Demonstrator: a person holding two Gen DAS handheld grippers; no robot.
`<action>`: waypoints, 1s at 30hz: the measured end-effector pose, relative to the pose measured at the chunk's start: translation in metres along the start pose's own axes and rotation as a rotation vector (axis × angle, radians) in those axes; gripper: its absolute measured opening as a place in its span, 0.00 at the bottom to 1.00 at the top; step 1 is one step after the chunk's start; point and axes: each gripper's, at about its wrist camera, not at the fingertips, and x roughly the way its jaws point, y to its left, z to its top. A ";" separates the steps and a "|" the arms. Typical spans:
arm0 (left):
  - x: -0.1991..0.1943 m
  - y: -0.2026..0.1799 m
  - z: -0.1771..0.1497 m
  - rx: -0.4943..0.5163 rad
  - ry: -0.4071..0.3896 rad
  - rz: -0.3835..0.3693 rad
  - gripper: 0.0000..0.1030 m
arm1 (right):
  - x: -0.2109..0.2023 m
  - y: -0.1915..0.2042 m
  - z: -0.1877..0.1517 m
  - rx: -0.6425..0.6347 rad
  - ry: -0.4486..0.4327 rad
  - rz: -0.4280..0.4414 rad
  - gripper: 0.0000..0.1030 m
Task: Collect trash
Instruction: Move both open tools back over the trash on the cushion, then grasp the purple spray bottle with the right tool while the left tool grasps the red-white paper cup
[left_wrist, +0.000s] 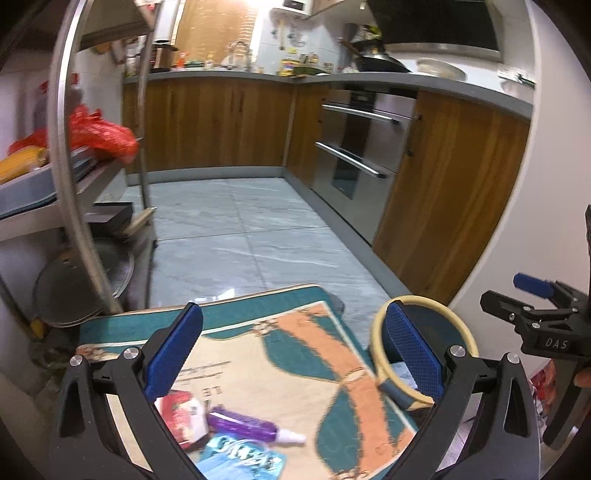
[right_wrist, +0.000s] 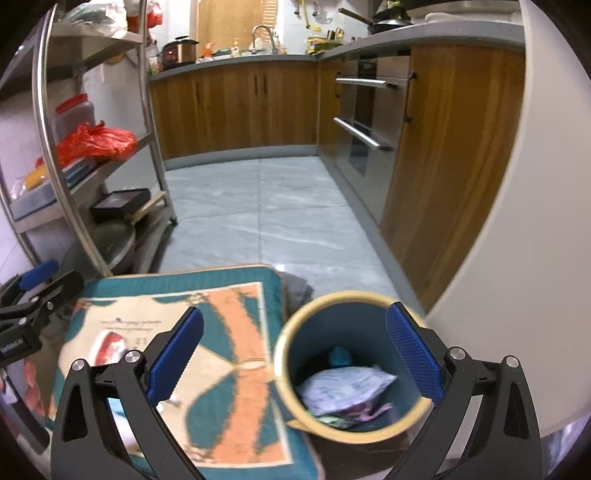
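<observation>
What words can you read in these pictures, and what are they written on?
"DAS": on the black body of the right gripper, seen from the left camera.
"LE": upside down on the mat; the fine line above it is too small to read.
Blue packet: white lettering, too blurred to read.
Red and white packet: print unreadable.
Left gripper: white label on its body, too blurred to read.

The floor was glossy grey marbled tile. The mat looked like matt woven cloth. The cabinets showed grained wood, the oven front and rack brushed metal. The purple tube and red bag looked like shiny plastic. The tongs' pads were blue and rough-textured.
</observation>
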 end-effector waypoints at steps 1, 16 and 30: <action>-0.003 0.007 -0.001 -0.003 -0.001 0.014 0.95 | 0.003 0.005 0.000 0.008 0.008 0.012 0.95; -0.007 0.135 -0.057 -0.068 0.150 0.264 0.95 | 0.070 0.131 -0.007 0.006 0.162 0.158 0.95; 0.033 0.198 -0.101 -0.206 0.356 0.348 0.94 | 0.152 0.203 -0.089 -0.321 0.408 0.219 0.66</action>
